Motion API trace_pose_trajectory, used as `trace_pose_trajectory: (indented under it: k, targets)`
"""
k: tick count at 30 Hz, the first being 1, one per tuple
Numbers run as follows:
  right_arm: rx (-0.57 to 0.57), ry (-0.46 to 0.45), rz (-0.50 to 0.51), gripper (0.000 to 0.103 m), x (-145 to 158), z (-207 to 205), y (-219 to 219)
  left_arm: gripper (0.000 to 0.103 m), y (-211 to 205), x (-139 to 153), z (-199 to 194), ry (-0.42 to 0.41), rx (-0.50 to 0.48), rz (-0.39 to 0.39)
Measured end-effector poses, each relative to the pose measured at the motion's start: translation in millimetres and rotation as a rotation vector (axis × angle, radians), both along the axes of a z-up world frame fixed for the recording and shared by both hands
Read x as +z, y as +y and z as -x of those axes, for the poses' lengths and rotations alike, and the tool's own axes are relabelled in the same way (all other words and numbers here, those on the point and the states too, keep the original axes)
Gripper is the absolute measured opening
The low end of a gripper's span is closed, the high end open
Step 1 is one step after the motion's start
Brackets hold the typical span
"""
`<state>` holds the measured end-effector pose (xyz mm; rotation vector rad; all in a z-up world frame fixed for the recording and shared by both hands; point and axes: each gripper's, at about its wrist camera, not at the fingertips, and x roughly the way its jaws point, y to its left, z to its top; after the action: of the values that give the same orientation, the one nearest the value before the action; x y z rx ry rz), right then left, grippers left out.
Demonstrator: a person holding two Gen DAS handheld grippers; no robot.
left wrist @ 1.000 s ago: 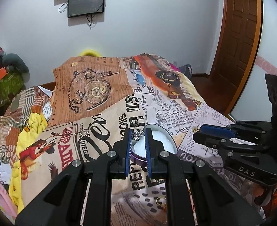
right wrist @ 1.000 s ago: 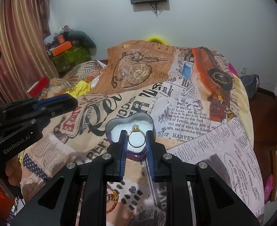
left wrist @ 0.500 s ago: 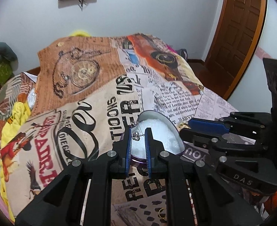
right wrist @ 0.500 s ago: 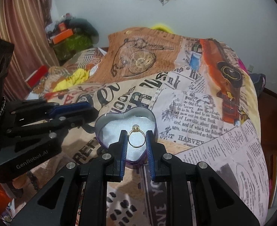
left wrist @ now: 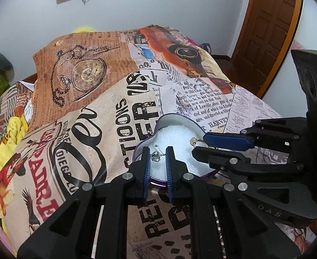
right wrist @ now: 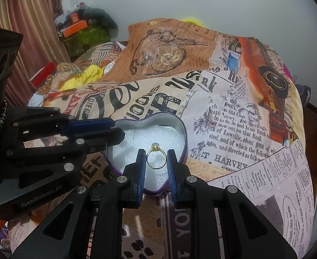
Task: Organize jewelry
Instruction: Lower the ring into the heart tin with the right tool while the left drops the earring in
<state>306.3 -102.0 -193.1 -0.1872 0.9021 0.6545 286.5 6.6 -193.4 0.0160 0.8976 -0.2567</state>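
Note:
A purple heart-shaped tin (left wrist: 181, 118) lined with white foam (right wrist: 158, 136) sits on the printed bedspread. My left gripper (left wrist: 157, 155) is shut on a small silver pendant (left wrist: 155, 156) and holds it over the tin's near left side. My right gripper (right wrist: 156, 158) is shut on a gold ring (right wrist: 156, 157) with a pale stone, just above the foam at the tin's near edge. In the left wrist view the ring (left wrist: 198, 141) shows at the right gripper's fingertips (left wrist: 214, 139).
A printed bedspread (left wrist: 115, 112) covers the bed. Clothes and boxes (right wrist: 82, 30) are piled at the far left by a curtain. A wooden door (left wrist: 270, 28) stands at the right. A gold piece lies on the bedspread low in the right wrist view (right wrist: 4, 242).
Both grippers have moved forward and down over the heart tin with their jewelry still held. The tin now fills more of both views.

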Motion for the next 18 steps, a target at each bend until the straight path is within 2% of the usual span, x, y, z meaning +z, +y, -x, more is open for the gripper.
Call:
trace_pose_trajectory:
  k: [14,18]
  targets:
    - [0.009,0.003,0.005,0.018,3.9,-1.2,1.6,0.013,3.6,5.6,3.7,0.001,0.009,0.013]
    - [-0.004,-0.006,0.004,0.028,10.3,1.0,-1.8,0.013,5.1,11.1,7.5,-0.002,0.016,0.013]
